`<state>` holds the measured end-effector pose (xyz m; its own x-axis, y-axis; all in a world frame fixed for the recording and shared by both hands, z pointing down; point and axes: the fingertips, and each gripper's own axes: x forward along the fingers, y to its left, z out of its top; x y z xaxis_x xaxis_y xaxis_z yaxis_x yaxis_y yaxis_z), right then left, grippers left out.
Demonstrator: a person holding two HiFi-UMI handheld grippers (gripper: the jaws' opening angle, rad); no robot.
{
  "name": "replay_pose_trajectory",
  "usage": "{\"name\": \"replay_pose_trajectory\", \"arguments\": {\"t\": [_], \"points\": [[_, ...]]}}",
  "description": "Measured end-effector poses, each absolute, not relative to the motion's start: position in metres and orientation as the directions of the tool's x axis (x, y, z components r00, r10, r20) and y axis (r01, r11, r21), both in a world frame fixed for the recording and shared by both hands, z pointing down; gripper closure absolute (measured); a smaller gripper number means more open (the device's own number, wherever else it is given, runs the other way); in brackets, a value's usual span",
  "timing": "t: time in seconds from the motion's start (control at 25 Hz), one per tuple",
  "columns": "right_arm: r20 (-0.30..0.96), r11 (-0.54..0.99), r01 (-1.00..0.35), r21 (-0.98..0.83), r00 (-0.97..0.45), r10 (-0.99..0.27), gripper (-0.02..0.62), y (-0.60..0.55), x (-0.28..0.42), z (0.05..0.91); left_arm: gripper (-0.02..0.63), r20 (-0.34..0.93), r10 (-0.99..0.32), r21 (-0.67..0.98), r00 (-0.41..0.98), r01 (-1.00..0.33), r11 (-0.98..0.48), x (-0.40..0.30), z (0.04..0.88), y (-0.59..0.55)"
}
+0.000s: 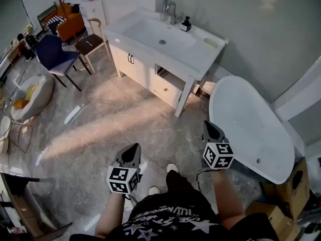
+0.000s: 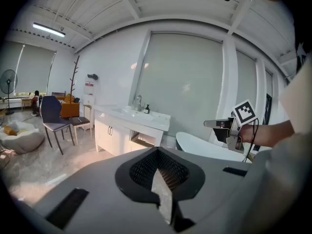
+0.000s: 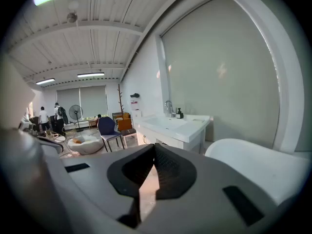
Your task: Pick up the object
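The pickup is not yet under way. The person is standing on the floor [image 1: 100,114] in the middle of the room, holding the left gripper [image 1: 133,149] and the right gripper [image 1: 207,126] out in front, both tilting a little downward and touching nothing. In each gripper view the fingers are meeting at their tips with nothing between them, so both grippers are carrying nothing.

The task is not saying which object is meant, and nothing is lying near the grippers. The likeliest candidates are sitting on the worktop [image 1: 198,59] ahead: a dark bottle [image 1: 186,24] just beside the tap [image 1: 172,11], and a pale flat thing [image 1: 211,42] near the right end. That is a judgement only. Either way the object is well apart from both grippers, so everything is left to do: walking up, opening the fingers, closing on the thing, lifting.

Much is proving hard to read. The items by the tap are too small to name with confidence, and the open compartment [image 1: 168,78] under the worktop is showing only shadow. The tub [image 1: 251,124] is running under the right gripper's marker cube, and boxes [image 1: 288,195] at the lower right are cut off by the edge of the head view — their contents are not showing.
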<state>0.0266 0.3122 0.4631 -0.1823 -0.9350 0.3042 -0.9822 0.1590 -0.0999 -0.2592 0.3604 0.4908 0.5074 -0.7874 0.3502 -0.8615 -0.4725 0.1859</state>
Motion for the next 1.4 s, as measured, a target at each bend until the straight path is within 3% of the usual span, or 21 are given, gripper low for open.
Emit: {"name": "replay_pose_trajectory", "arguments": {"t": [0.6, 0.92, 0.96, 1.04, 1.24, 1.4], "points": [[0.309, 0.147, -0.985, -0.085, -0.166, -0.936, 0.583, 0.401, 0.025, 0.474, 0.591, 0.343, -0.772, 0.198, 0.534, -0.845, -0.496, -0.261, 0.492, 0.448], [0.262, 0.201, -0.966, -0.160, -0.238, -0.935, 0.580, 0.399, -0.007, 0.458, 0.591, 0.324, -0.795, 0.178, 0.513, -0.858, -0.482, -0.286, 0.482, 0.461], [0.264, 0.203, -0.965, -0.165, -0.242, -0.934, 0.568, 0.398, -0.007, 0.458, 0.591, 0.322, -0.795, 0.170, 0.513, -0.858, -0.485, -0.287, 0.481, 0.461], [0.272, 0.211, -0.962, -0.176, -0.253, -0.928, 0.470, 0.393, -0.006, 0.460, 0.591, 0.323, -0.796, 0.165, 0.512, -0.859, -0.485, -0.288, 0.481, 0.459], [0.298, 0.213, -0.950, -0.229, -0.277, -0.913, 0.323, 0.370, -0.002, 0.477, 0.591, 0.343, -0.788, 0.177, 0.512, -0.859, -0.481, -0.285, 0.486, 0.440], [0.323, 0.218, -0.938, -0.269, -0.301, -0.897, 0.287, 0.334, 0.003, 0.496, 0.591, 0.374, -0.784, 0.165, 0.496, -0.867, -0.470, -0.279, 0.493, 0.411]]}}
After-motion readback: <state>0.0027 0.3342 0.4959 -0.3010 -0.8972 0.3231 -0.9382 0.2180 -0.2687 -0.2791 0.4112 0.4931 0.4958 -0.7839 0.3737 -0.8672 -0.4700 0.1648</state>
